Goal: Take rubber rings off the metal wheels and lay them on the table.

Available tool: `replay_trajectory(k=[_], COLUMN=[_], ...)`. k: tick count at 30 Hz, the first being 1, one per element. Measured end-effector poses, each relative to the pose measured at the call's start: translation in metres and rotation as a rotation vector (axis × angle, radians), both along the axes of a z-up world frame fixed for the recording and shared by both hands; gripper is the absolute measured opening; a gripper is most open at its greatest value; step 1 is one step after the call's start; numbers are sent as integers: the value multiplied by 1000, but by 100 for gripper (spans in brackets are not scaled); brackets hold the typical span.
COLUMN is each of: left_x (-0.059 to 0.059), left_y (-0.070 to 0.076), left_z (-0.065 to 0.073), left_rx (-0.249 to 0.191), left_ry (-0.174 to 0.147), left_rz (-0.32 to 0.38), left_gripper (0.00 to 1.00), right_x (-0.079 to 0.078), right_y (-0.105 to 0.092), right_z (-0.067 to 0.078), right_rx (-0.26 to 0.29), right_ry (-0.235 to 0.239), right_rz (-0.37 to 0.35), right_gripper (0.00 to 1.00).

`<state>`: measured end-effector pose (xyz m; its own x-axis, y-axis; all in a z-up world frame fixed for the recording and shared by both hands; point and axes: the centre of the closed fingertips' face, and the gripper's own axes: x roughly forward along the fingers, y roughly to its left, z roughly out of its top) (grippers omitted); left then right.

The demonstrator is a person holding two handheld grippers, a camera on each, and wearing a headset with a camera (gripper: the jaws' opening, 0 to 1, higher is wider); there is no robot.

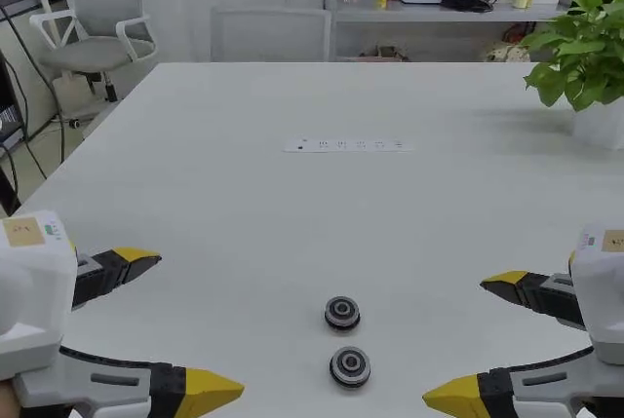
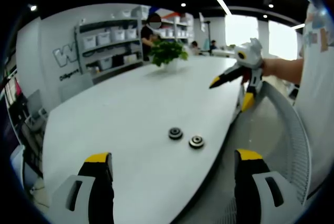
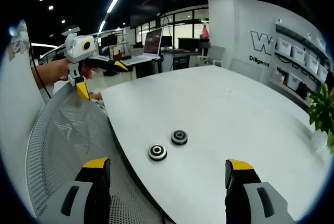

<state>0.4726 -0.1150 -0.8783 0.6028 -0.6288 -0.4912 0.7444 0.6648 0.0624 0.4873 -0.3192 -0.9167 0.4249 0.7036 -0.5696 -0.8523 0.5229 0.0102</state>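
Two small metal wheels with black rubber rings lie flat on the white table near its front edge, one farther and one nearer. In the left gripper view they are the wheel and the wheel; in the right gripper view they are the wheel and the wheel. My left gripper hovers open to their left, holding nothing. To their right my right gripper is open and holds nothing too. Each gripper faces the other: right gripper, left gripper.
A socket panel is set in the table's middle. A potted plant stands at the far right. Chairs and a shelf are beyond the far edge. A grey mesh chair sits at the near edge.
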Motion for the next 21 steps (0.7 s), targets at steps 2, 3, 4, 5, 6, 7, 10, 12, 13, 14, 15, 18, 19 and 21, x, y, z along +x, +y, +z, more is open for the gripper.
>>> replay_trajectory(k=[2, 3, 4, 5, 6, 7, 10, 12, 13, 14, 15, 18, 19, 21], left_x=[0, 0, 0, 0, 0, 1, 1, 1, 1, 1, 1, 1, 1, 1], left_y=[0, 0, 0, 0, 0, 0, 1, 0, 0, 0, 0, 0, 0, 0], left_z=[0, 0, 0, 0, 0, -1, -1, -1, -2, -2, -2, -3, -3, -3], left_rx=[1, 0, 0, 0, 1, 1, 0, -1, -1, -2, -2, -2, -2, -2], left_ry=[0, 0, 0, 0, 1, 1, 2, 2, 2, 3, 4, 7, 7, 7], left_rz=[0, 0, 1, 1, 1, 1, 2, 2, 2, 2, 2, -1, -1, -1], left_gripper=[98, 98, 98, 98, 98, 98, 98, 99, 99, 99, 99, 99, 99, 99], right_x=[0, 0, 0, 0, 0, 0, 0, 0, 0, 0, 0, 1, 1, 0], right_y=[0, 0, 0, 0, 0, 0, 0, 0, 0, 0, 0, 0, 0, 0], right_z=[0, 0, 0, 0, 0, -1, -1, -2, -2, -2, -2, -2, -3, -3], right_rx=[-1, -1, -1, -1, -1, -1, -2, -2, -2, -3, -3, -2, -3, -5], right_ry=[0, 0, 0, 0, 0, 1, 2, 3, 4, 5, 4, 6, 6, 8], right_rz=[1, 1, 1, 1, 1, 1, 2, 1, 1, 1, 1, 0, 0, 2], right_gripper=[91, 91, 91, 91, 91, 91, 91, 91, 91, 91, 91, 91, 91, 91])
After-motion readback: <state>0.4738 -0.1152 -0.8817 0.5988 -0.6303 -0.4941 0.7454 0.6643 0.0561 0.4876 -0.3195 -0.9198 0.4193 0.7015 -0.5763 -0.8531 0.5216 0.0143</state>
